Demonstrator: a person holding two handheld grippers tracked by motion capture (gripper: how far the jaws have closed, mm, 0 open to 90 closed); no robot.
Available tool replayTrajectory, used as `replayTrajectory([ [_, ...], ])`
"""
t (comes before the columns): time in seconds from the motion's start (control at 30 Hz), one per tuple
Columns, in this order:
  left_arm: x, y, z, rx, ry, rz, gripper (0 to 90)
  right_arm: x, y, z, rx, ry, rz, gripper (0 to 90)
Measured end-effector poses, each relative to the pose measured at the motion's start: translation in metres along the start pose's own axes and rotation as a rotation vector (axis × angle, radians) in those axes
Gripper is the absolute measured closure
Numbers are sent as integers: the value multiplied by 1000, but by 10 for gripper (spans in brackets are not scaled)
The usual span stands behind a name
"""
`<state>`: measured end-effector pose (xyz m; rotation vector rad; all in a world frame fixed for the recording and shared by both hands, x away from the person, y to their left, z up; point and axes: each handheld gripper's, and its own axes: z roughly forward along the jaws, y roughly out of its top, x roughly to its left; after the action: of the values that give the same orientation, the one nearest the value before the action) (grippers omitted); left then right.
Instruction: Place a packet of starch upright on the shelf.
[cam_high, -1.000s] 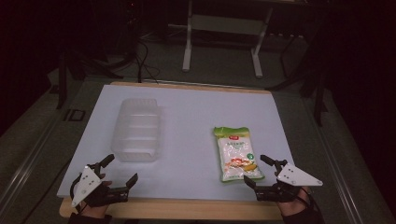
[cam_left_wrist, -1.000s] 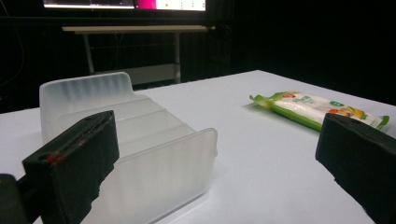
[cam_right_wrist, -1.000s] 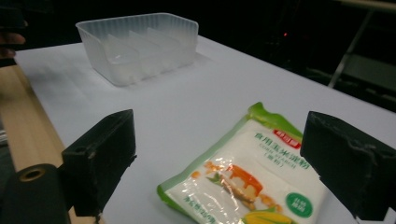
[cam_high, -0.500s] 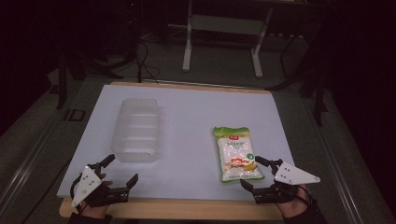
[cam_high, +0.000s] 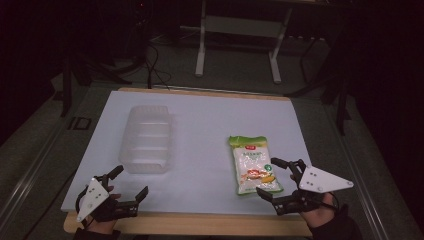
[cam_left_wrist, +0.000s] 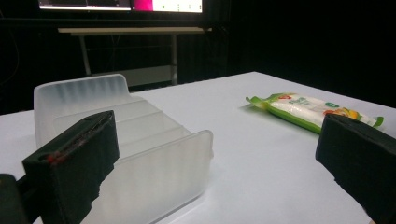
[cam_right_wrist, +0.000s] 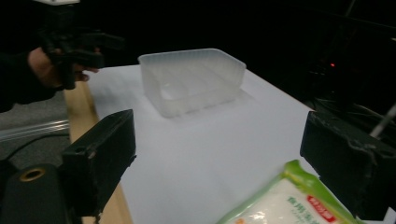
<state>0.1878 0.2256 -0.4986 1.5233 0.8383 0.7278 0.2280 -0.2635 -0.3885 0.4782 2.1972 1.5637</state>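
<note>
The right claw (cam_high: 275, 180), jaws spread, sits beside the green packet (cam_high: 252, 164) lying right of the clear tray (cam_high: 146, 140); better to straddle its near end squarely before closing. Left claw (cam_high: 131, 184) rests spread

Left tongs (cam_high: 131, 182) and right tongs (cam_high: 268, 178) both gape wide, empty.

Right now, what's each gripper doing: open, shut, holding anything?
Left gripper: open, holding nothing, near the translucent plastic container.
Right gripper: open, holding nothing, its jaws either side of the green-edged food packet's near end.
</note>
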Motion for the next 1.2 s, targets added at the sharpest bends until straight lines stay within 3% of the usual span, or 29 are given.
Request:
replayTrajectory([
  [0.2,0,0,-1,-3,-2,-2,0,-10,16,2,-19,-35,-22,106],
  [0.53,0,0,0,-2,-6,-3,0,-30,27,13,-60,-76,37,97],
  [0.8,0,0,0,-3,-8,-6,0,-50,26,24,-63,-133,67,98],
  [1.0,0,0,0,-2,-12,-6,0,-71,22,32,-36,-187,100,100],
  [1.2,0,0,1,1,-13,-6,0,-96,6,43,9,-250,170,141],
])
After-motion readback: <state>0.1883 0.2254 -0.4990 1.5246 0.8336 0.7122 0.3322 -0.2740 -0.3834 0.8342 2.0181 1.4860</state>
